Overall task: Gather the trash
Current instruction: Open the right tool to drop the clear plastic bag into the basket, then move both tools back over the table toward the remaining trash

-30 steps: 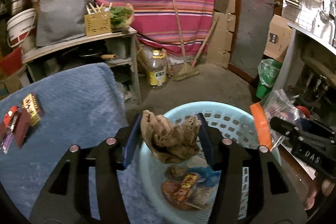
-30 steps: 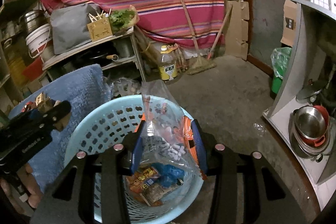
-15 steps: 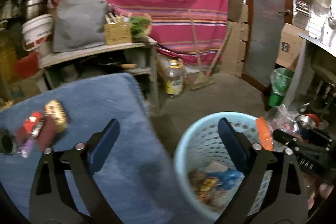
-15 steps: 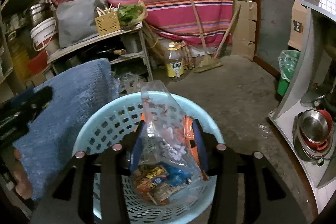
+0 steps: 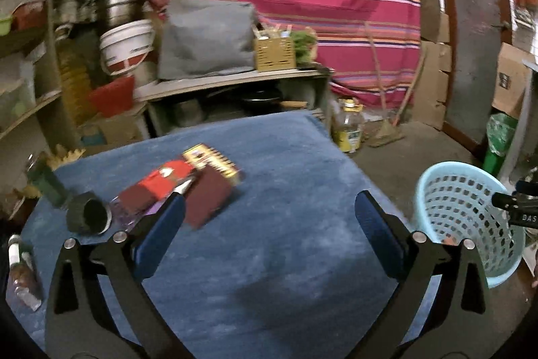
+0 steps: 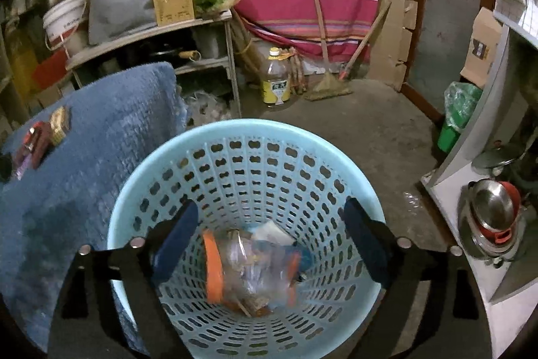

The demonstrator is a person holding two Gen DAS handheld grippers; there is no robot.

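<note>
Right claw (image 6: 269,238) hanging over the perforated pale-blue plastic basket (image 6: 248,137), jaws just been opening, nothing between them; crinkly clear bag with orange strip (image 6: 248,271) lying blurred at the basket bottom. Left claw (image 5: 269,221) gaping wide and empty over the fuzzy blue table (image 5: 285,241); only this view showing flat wrappers (image 5: 188,187), a black cup (image 5: 89,217).

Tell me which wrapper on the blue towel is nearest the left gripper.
The dark maroon wrapper, lying just beyond the left gripper. The red wrapper and gold striped wrapper lie farther away.
</note>
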